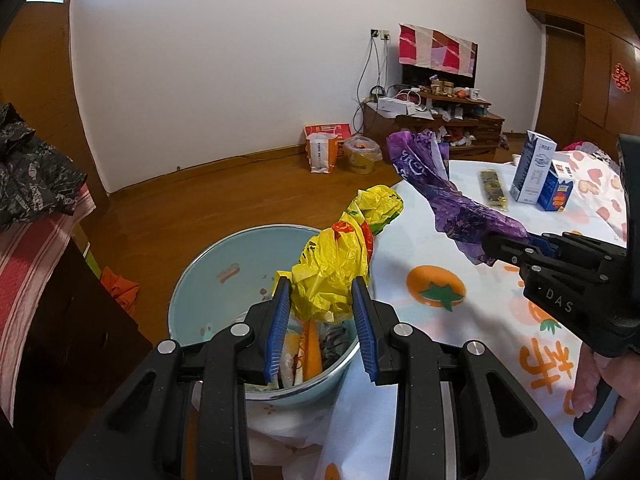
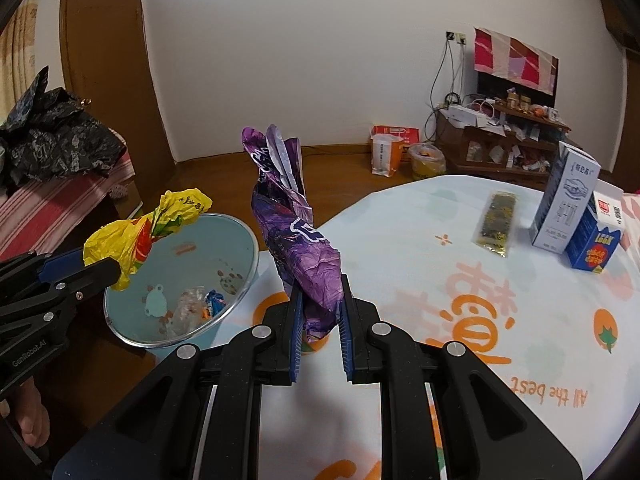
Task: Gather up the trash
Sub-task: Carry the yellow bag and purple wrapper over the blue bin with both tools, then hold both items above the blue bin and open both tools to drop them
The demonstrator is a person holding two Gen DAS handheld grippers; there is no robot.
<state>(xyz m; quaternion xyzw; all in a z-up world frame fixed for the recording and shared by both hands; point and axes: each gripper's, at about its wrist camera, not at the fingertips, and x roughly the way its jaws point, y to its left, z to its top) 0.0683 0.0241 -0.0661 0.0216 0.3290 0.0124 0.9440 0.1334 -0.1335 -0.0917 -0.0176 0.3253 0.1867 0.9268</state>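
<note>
step: carrying trash to bin | left tool [image 1: 322, 300] clamps yellow bag [image 1: 336, 268] above light-blue bin [image 1: 208, 264] | right tool [image 2: 320, 312] grips purple wrapper [image 2: 296, 236] over surface (beside bin) | next: release into bin

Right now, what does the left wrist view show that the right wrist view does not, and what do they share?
Only the left wrist view shows the orange cloth on the floor and the hand gripping the right gripper's handle.

Only the right wrist view shows the bin's floor with its clear wrapper, and the "All the best" print on the tablecloth.

Both show the light blue bin, the yellow bag in the left gripper, the purple bag in the right gripper, the gold packet and two cartons.
</note>
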